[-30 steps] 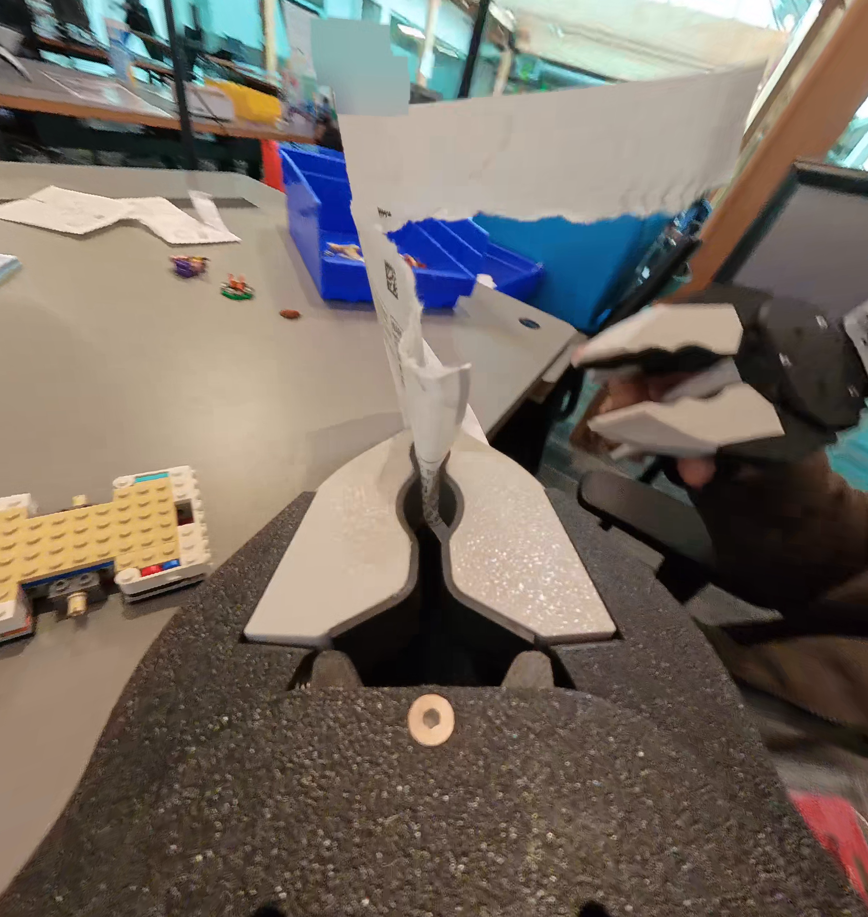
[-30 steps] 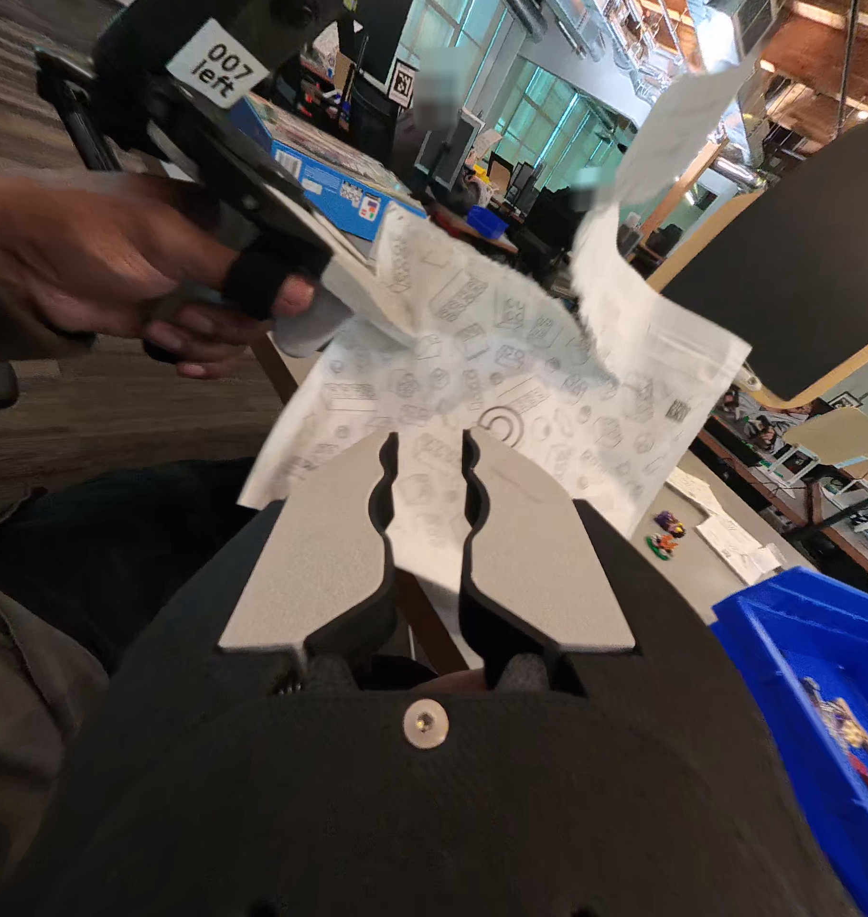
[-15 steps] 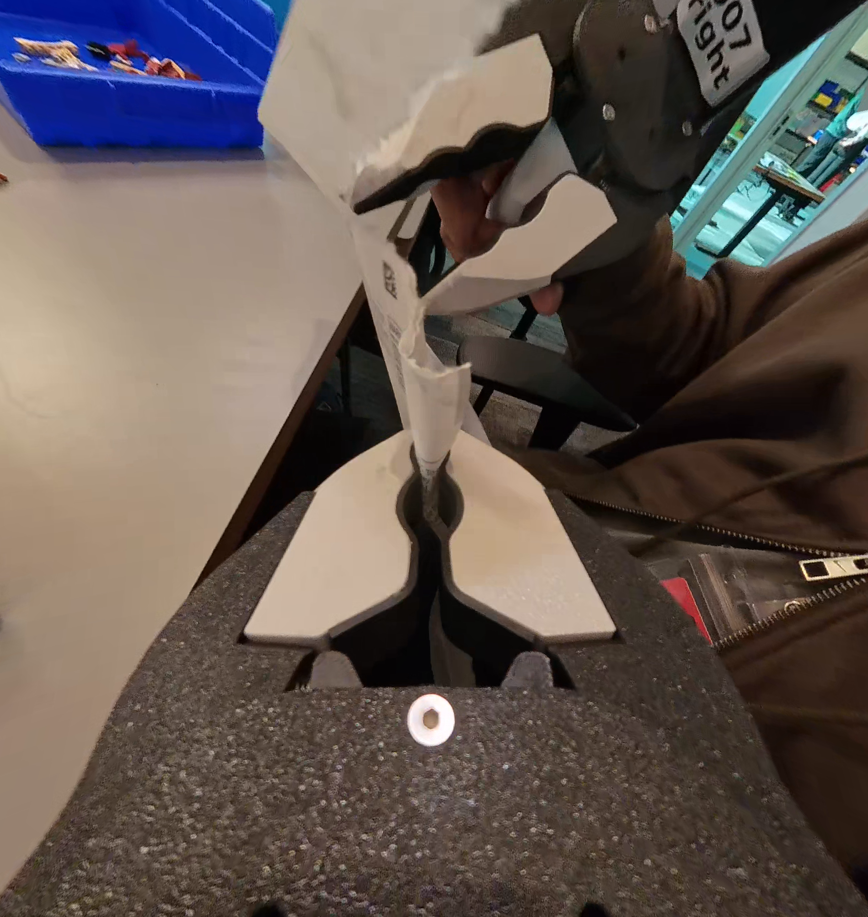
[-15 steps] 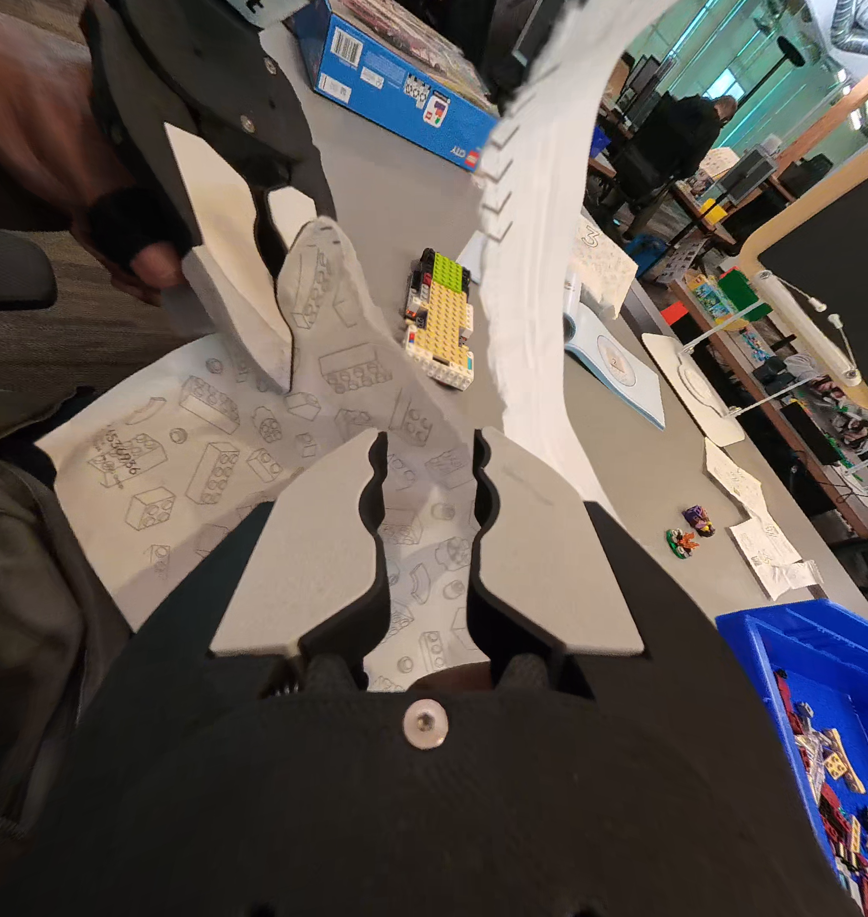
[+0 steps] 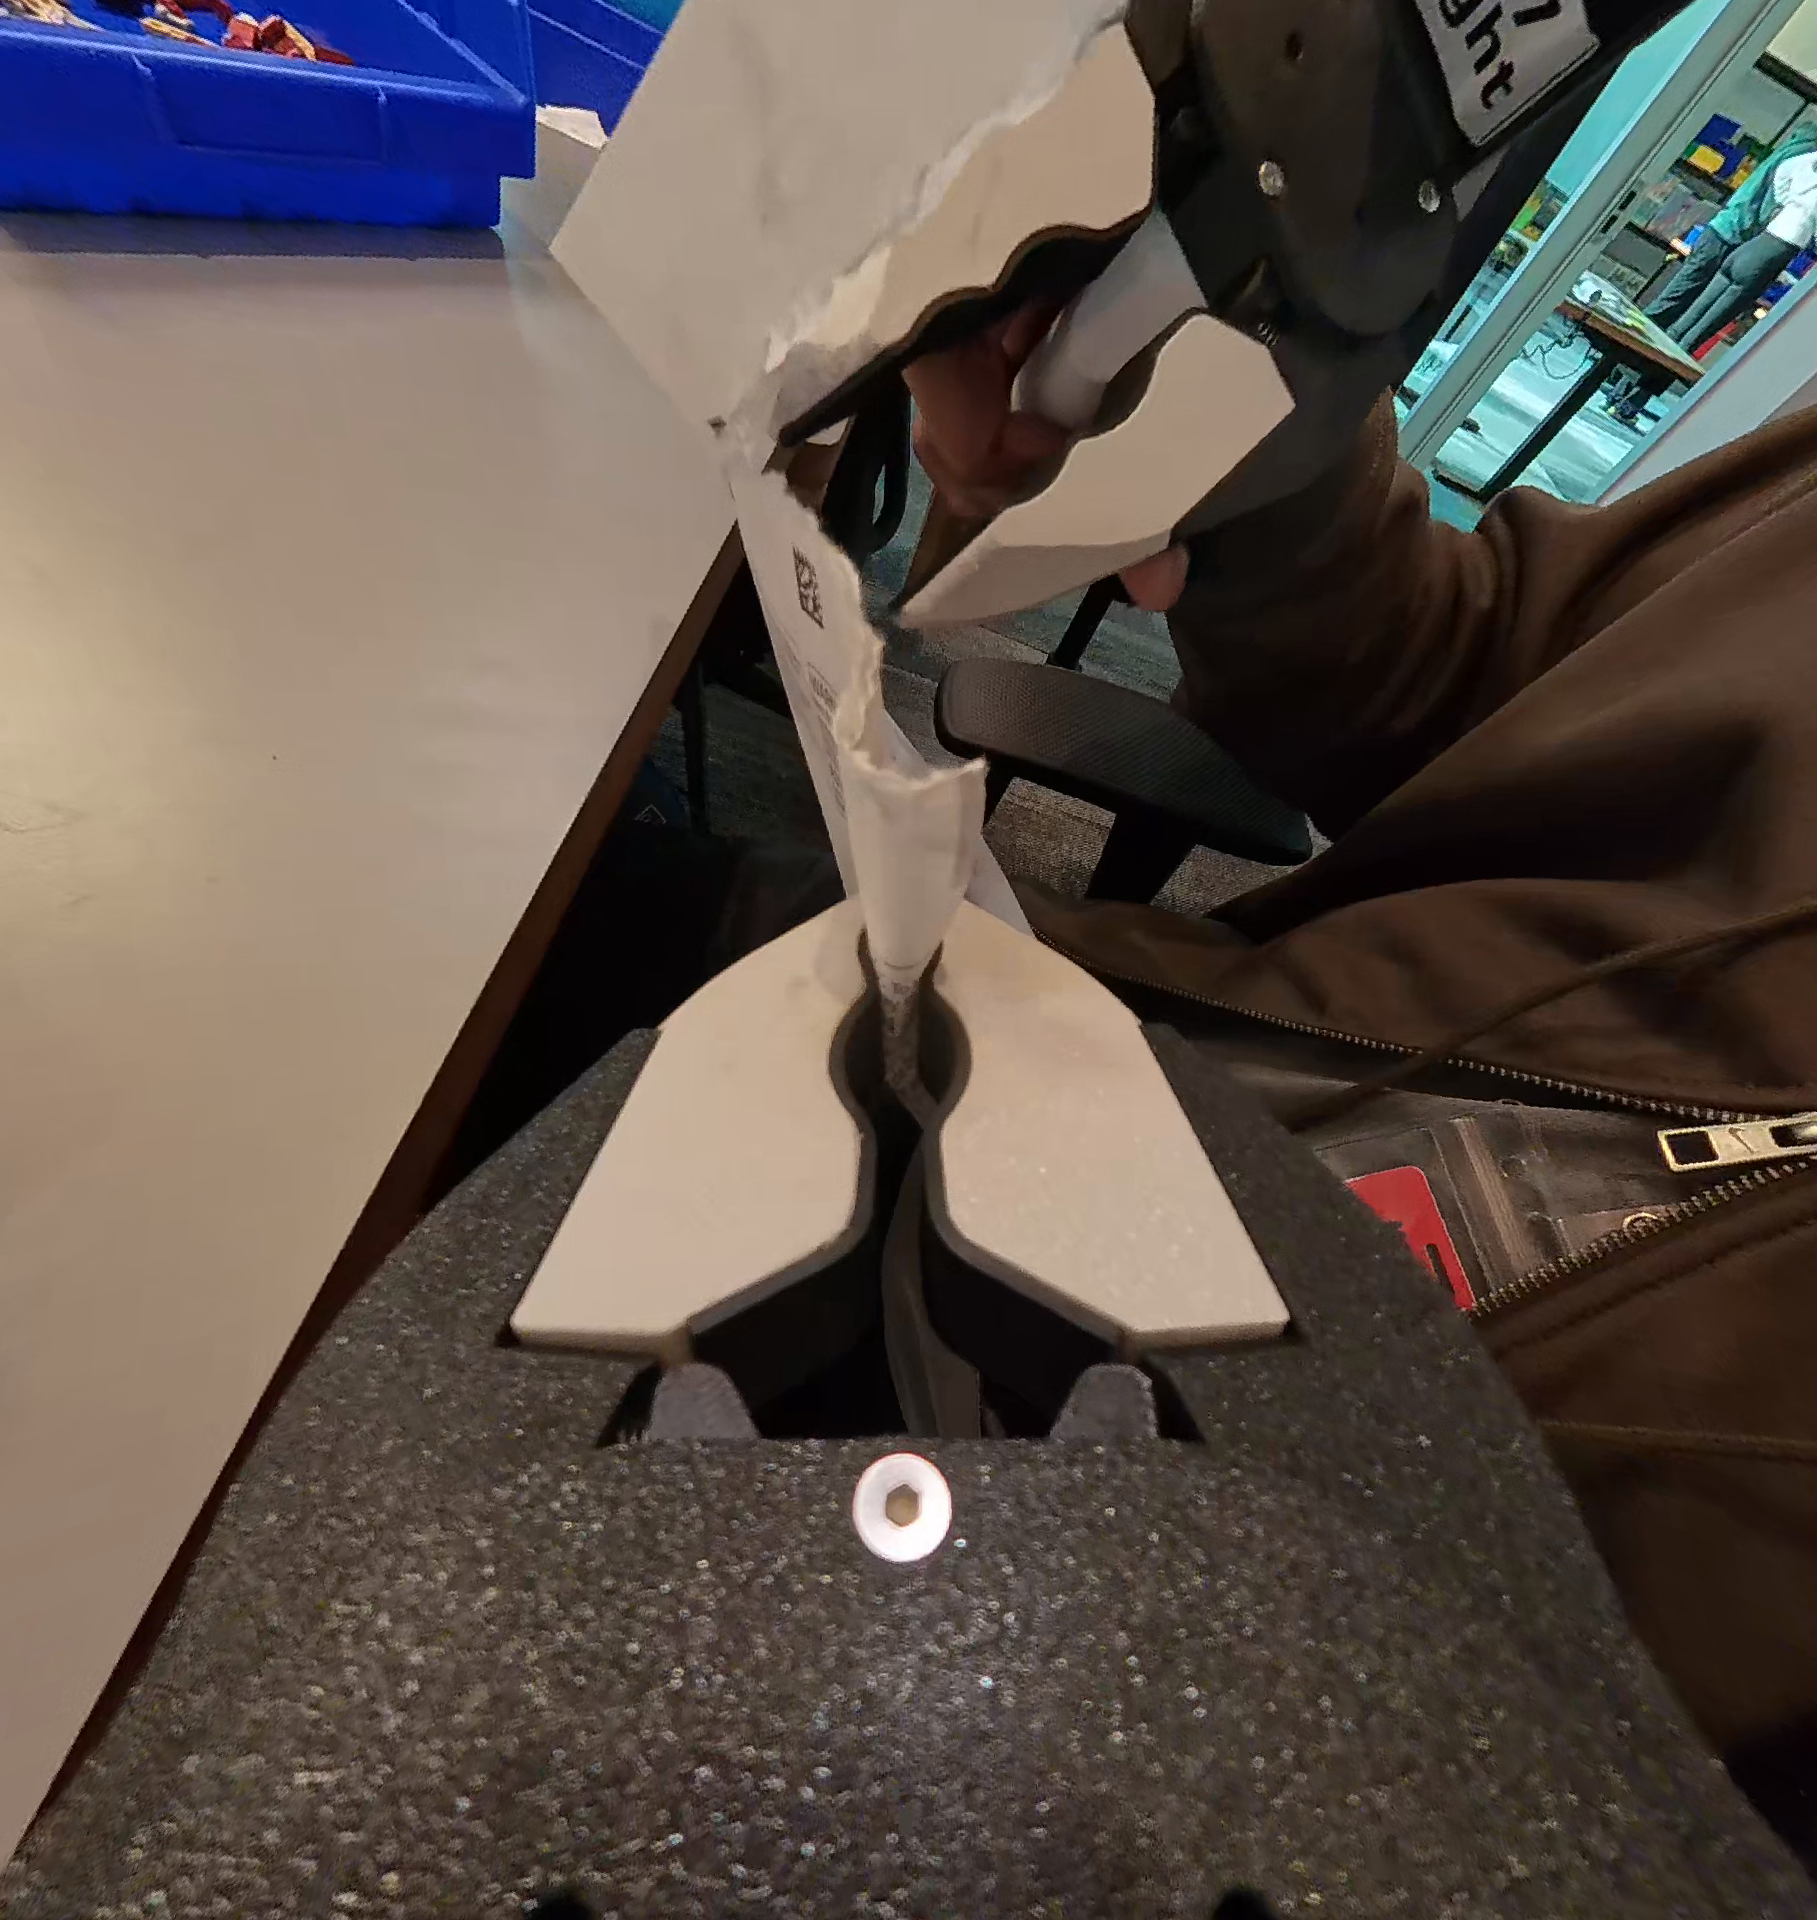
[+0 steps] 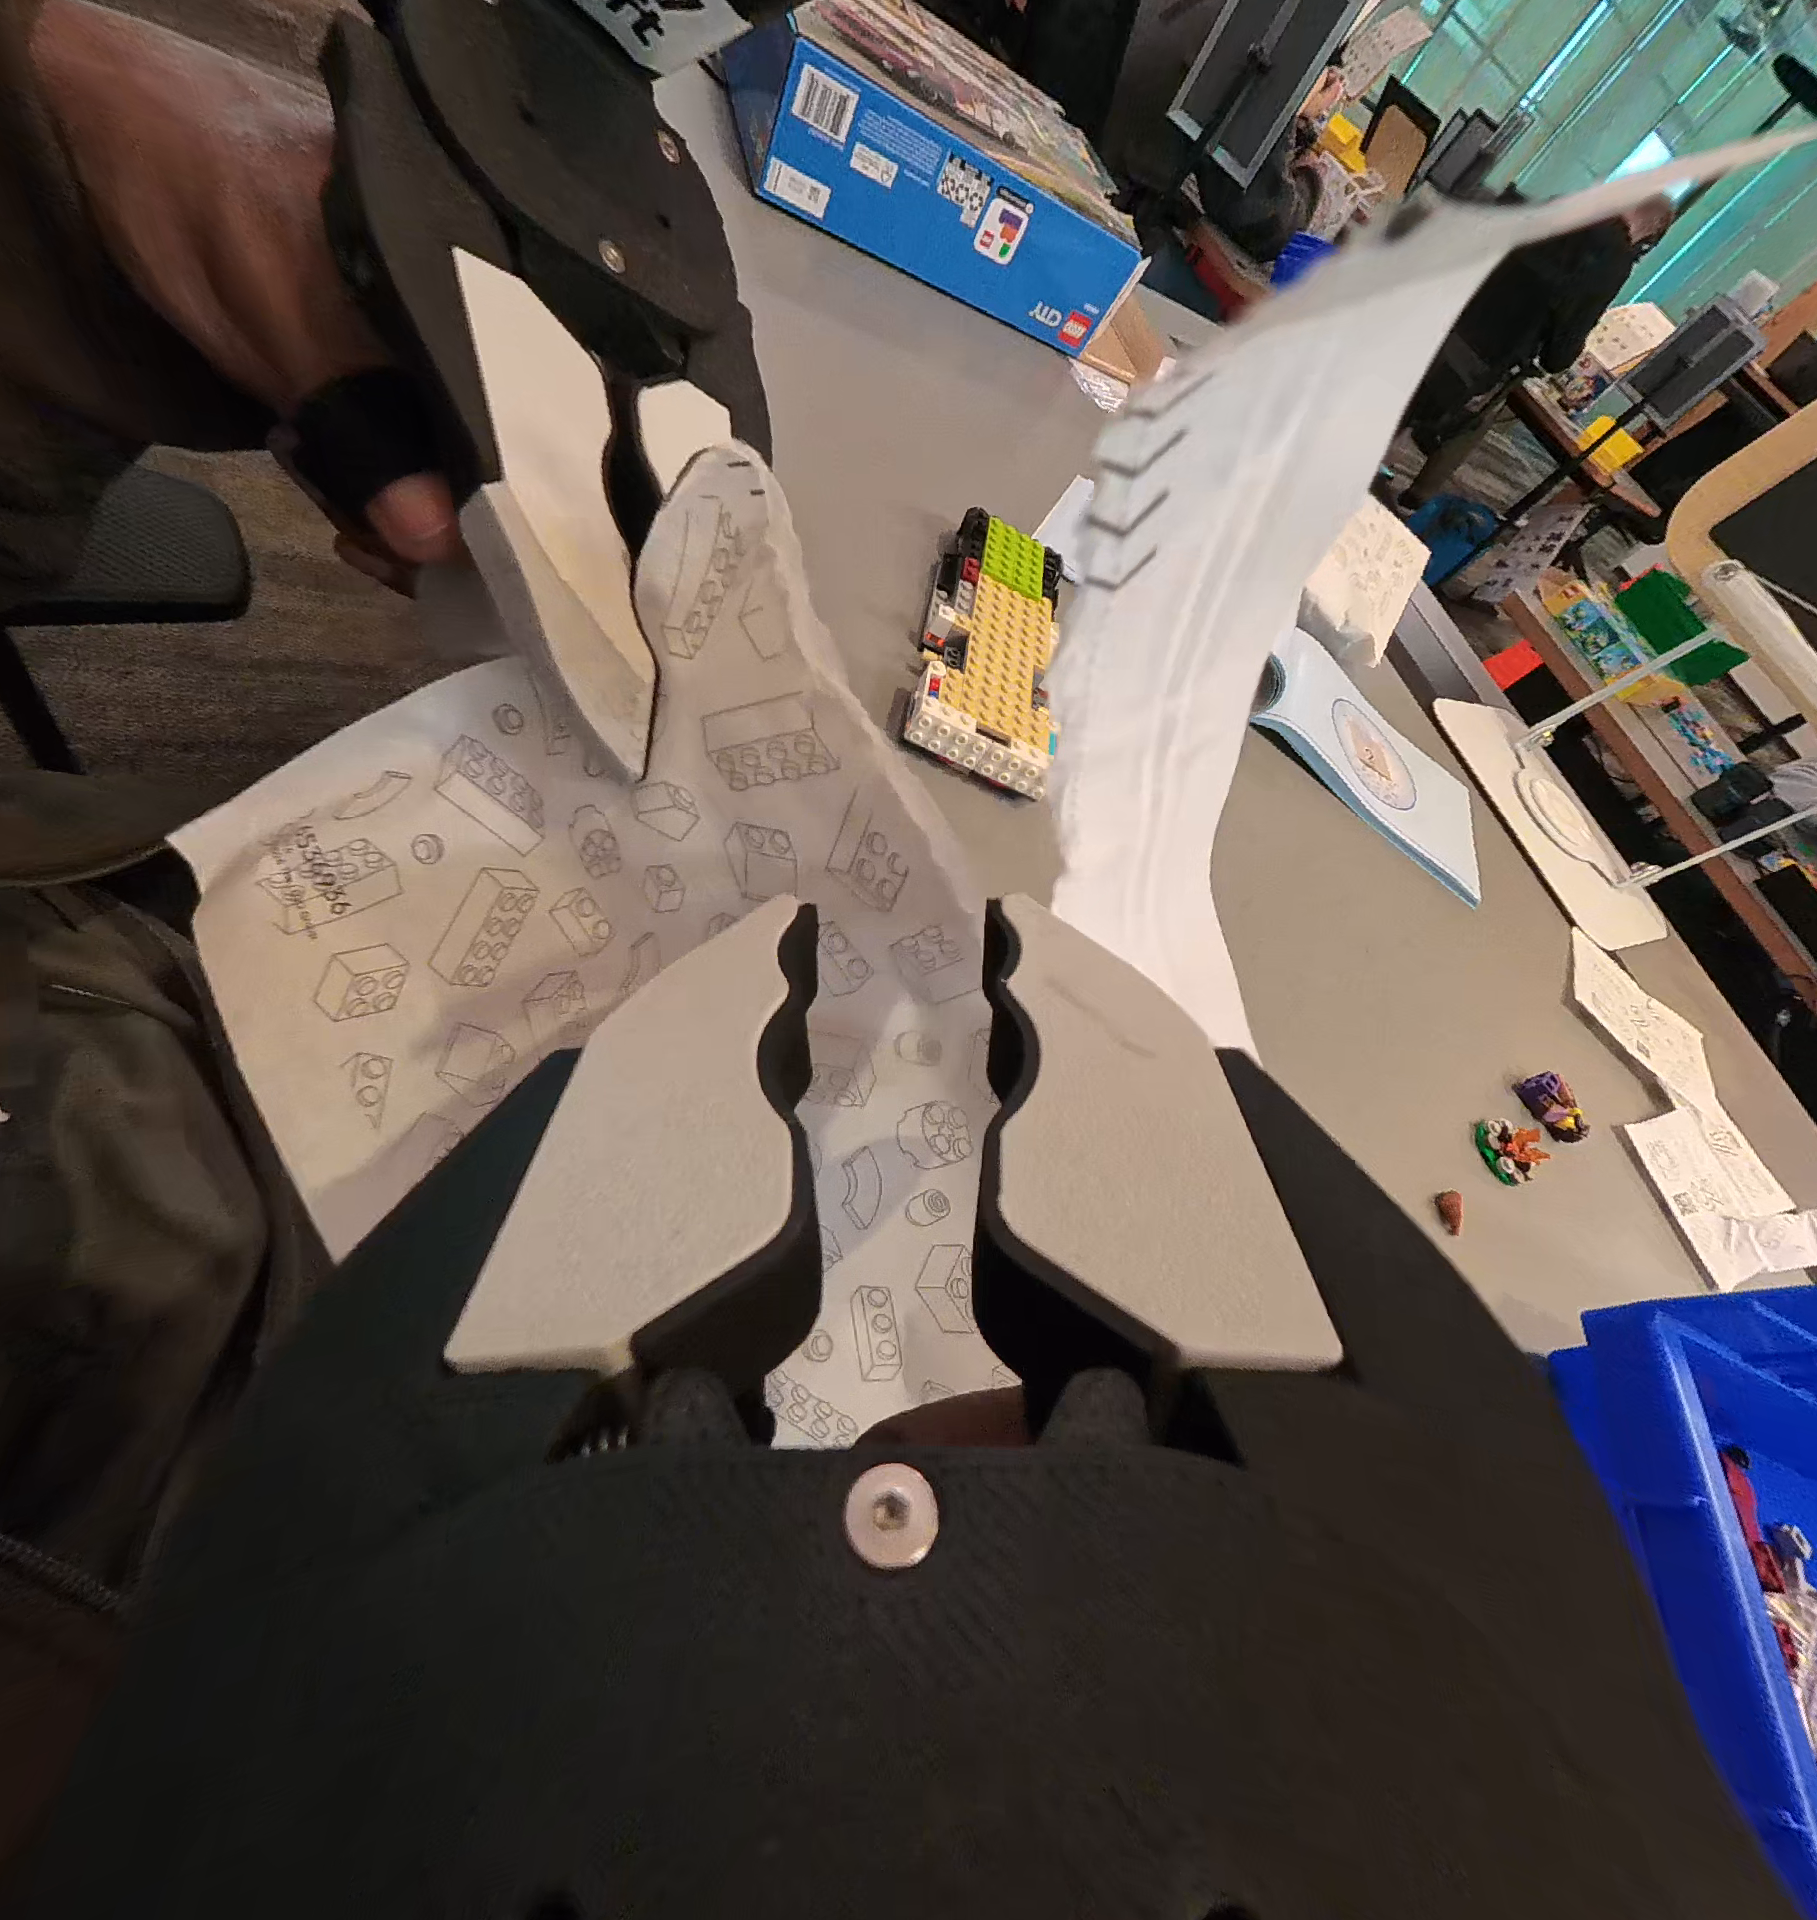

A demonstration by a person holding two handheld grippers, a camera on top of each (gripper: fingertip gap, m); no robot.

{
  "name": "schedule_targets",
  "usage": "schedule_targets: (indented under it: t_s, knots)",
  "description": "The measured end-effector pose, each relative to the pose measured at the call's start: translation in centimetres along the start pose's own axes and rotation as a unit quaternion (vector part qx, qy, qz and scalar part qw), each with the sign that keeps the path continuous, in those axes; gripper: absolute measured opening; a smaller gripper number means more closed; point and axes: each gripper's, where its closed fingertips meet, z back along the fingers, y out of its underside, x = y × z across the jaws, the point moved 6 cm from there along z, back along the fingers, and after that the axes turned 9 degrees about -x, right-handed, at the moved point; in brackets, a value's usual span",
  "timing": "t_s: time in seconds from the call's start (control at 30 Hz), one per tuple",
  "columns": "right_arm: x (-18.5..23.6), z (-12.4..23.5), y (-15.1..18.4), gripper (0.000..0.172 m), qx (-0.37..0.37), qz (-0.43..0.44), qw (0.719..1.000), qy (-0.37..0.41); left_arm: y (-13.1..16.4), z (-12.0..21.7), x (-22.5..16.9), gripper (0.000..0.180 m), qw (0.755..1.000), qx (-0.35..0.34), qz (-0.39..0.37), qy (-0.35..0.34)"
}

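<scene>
Pinched tight in the left claw (image 5: 902,935) at the middle of the left wrist view: a twisted corner of a torn white paper bag (image 5: 904,831), both pads pressed against it, the ragged sheet rising from there toward the top of the frame. Seen from the right wrist view, the same bag (image 6: 488,935) spread wide across the left and centre, printed with outlines of bricks, and a long torn strip (image 6: 1226,520) curling off to the upper right. Right claw (image 6: 893,914) gaping open just over the printed paper, gripping nothing. One finger lies close along the torn flap, the other hangs free. Held off the near edge of the grey worktop (image 5: 208,623), not resting on it. Further back on the worktop, well apart from both claws: a yellow and white brick model (image 6: 992,644), a blue tray (image 5: 208,125) of small parts, a blue box (image 6: 935,197), a pale booklet (image 6: 1371,758) and a few loose little pieces (image 6: 1527,1132).
</scene>
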Motion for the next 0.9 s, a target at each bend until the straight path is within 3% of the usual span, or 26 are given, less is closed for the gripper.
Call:
schedule_targets:
  t_s: [0.4,0.9]
  knots:
    - [0.9,-0.3,1.2,0.030,0.028,-0.007,0.999,-0.041,0.6,-0.4,-0.6,0.000,0.999,0.035,-0.038,0.011]
    - [2.8,-0.4,3.4,0.002,0.061,-0.034,0.993,-0.097,1.7,-0.3,0.2,0.006,0.999,0.052,-0.010,-0.003]
